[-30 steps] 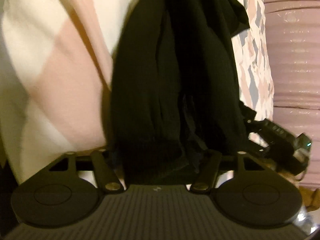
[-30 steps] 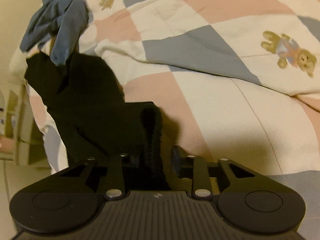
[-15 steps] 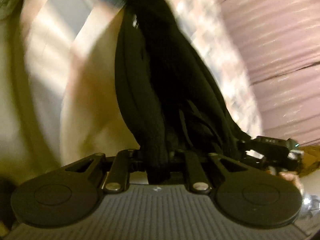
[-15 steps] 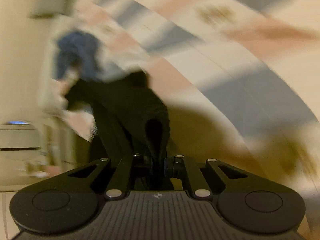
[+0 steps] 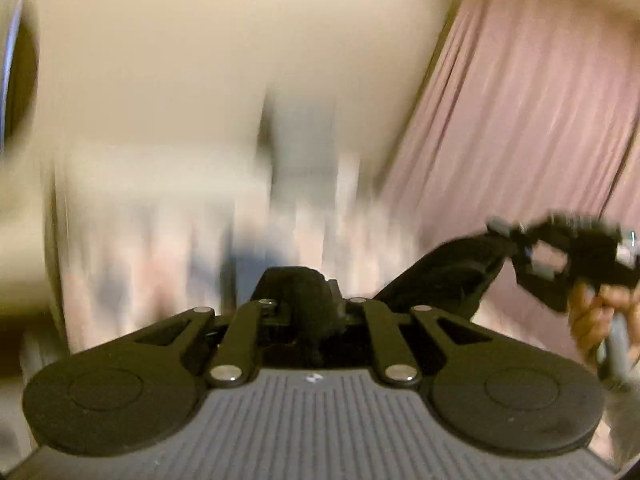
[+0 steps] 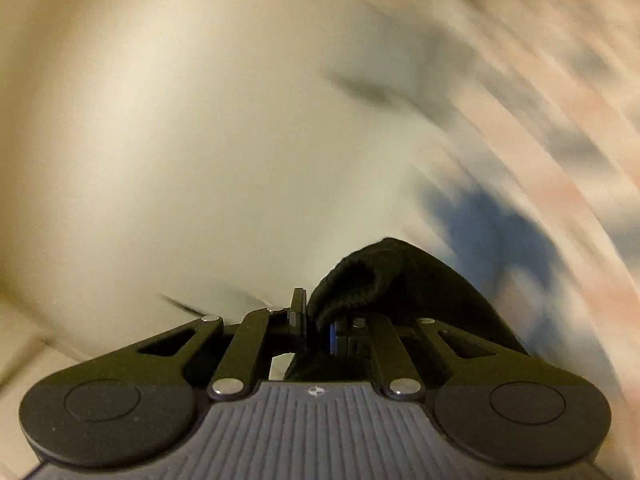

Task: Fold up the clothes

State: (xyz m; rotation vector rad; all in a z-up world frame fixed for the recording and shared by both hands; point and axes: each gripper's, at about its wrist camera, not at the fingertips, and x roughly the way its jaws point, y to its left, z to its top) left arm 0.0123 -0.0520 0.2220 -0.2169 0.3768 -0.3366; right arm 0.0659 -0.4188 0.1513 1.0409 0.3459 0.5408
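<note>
- Although both views are smeared with blur, the black garment (image 5: pixel 308 292) reads clearly as a dark, matte, fuzzy-textured cloth, bunched into a thick wad where it is gripped.
- Left tongs (image 5: pixel 310 308): closed down on that wad, which fills the gap between the two fingers and rises above them as a rounded lump.
- From there the cloth runs rightward as a taut dark sheet toward the right tongs (image 5: pixel 516 240), seen in the left wrist view held up in front of a pink pleated curtain (image 5: pixel 520 120).
- A hand (image 5: pixel 600 320) wraps the grey handle under that tool.
- In the right wrist view, the right tongs (image 6: pixel 316 320) are nearly closed on a folded edge of the same garment (image 6: pixel 360 284); the edge curls over in a soft roll, and the rest slopes down to the right.
- Behind, a blurred quilt (image 6: pixel 560 140) in pink, cream and blue, with a blue patch (image 6: pixel 492 224) just past the cloth.
- The garment hangs in the air, stretched between the two tools.
</note>
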